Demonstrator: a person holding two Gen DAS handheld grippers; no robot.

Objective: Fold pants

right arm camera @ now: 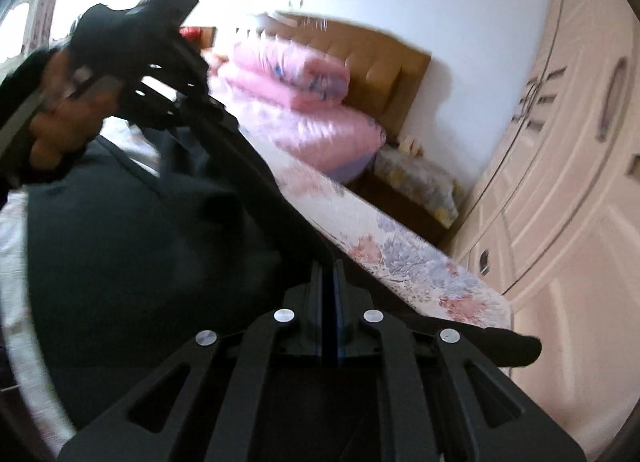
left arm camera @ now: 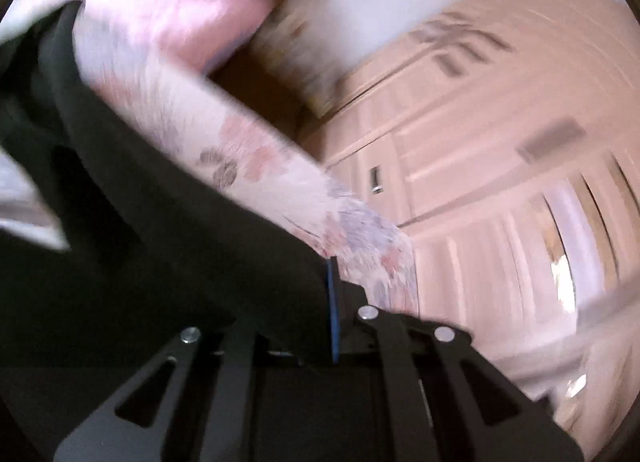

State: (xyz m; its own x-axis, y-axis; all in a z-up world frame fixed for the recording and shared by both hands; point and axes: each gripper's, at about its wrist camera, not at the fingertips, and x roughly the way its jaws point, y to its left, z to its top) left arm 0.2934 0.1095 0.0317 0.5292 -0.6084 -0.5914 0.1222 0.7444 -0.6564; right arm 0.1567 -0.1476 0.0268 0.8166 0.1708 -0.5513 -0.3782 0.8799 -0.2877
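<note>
The pants (right arm camera: 140, 230) are dark, near-black cloth, lifted above a floral bedsheet (right arm camera: 420, 262). My right gripper (right arm camera: 329, 282) is shut on an edge of the pants, which stretch up and left from it. My left gripper (right arm camera: 160, 62), held in a gloved hand, shows at the upper left of the right wrist view, gripping the far end of the same cloth. In the left wrist view the pants (left arm camera: 140, 242) fill the lower left and my left gripper (left arm camera: 333, 302) is shut on them, its blue pad showing beside the cloth.
Pink folded quilts (right arm camera: 304, 102) are stacked at the head of the bed against a brown headboard (right arm camera: 380, 58). A pale pink wardrobe (right arm camera: 568, 182) stands along the right. A small covered bedside stand (right arm camera: 420, 178) sits between bed and wardrobe.
</note>
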